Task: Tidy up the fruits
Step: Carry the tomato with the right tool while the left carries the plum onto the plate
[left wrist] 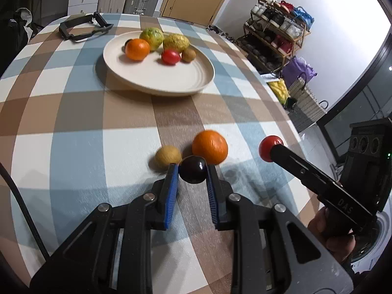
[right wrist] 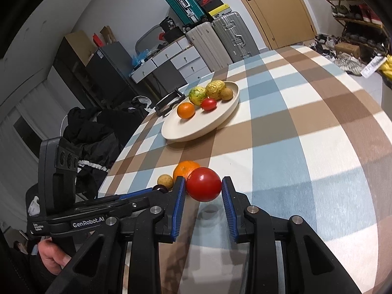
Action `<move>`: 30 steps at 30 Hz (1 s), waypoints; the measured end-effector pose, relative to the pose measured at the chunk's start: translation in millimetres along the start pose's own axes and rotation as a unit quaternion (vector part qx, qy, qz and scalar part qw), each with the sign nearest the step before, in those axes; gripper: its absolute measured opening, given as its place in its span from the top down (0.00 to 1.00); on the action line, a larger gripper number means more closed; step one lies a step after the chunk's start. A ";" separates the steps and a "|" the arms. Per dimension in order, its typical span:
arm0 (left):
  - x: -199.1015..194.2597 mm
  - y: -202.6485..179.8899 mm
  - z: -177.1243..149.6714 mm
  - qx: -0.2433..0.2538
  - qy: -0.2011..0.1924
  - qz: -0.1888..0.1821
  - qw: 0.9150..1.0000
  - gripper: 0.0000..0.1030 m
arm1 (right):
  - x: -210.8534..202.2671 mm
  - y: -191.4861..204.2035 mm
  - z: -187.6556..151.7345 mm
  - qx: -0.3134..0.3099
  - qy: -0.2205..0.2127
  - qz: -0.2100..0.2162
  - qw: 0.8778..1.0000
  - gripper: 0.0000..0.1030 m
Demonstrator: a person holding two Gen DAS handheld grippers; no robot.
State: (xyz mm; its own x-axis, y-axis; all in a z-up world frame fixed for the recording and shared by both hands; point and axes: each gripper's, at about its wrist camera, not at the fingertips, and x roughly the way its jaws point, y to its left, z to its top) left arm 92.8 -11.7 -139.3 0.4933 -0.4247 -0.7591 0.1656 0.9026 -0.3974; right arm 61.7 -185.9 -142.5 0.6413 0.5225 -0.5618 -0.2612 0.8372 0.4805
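Observation:
In the left wrist view my left gripper (left wrist: 192, 171) is shut on a dark plum (left wrist: 192, 172), with both pads touching it. An orange (left wrist: 210, 147) and a small brown fruit (left wrist: 168, 158) lie just beyond on the checked tablecloth. My right gripper (right wrist: 203, 188) is shut on a red tomato (right wrist: 203, 187), held above the cloth; it also shows in the left wrist view (left wrist: 268, 148). A cream plate (left wrist: 156, 78) farther back holds an orange, a red tomato, a brown fruit and two green-yellow fruits; it also shows in the right wrist view (right wrist: 196, 132).
A black frame-like object (left wrist: 80, 28) lies on the table behind the plate. The table edge curves away on the right, with a shoe rack (left wrist: 276, 36) and bags beyond. Suitcases (right wrist: 220, 39) and drawers stand past the far edge.

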 end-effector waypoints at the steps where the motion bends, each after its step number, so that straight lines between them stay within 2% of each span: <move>1: -2.2 2.4 3.0 -0.002 -0.004 -0.002 1.000 0.80 | 0.5 2.0 3.1 -0.005 -0.003 -0.002 1.000 0.70; 7: -15.7 25.7 32.8 -0.015 -0.032 -0.004 0.999 0.80 | 10.9 4.4 24.0 -0.004 -0.004 -0.001 1.000 0.70; 18: -21.6 77.2 118.0 -0.036 -0.085 0.016 0.996 0.80 | 44.2 23.3 84.0 -0.021 -0.004 0.012 1.000 0.70; 24: -4.5 94.8 152.1 -0.034 -0.091 0.024 0.995 0.80 | 75.0 29.1 121.0 -0.025 0.009 0.016 1.000 0.70; 30: 19.1 107.9 169.8 -0.033 -0.082 0.023 0.996 0.80 | 110.2 31.7 150.2 -0.027 0.025 0.016 0.999 0.70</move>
State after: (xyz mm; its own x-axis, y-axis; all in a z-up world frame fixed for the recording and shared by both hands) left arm 265.2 89.5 -109.2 0.6326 -0.3612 -0.6851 0.0867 0.9120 -0.4008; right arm 232.5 -126.0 -88.0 0.5957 0.5547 -0.5810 -0.3194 0.8272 0.4623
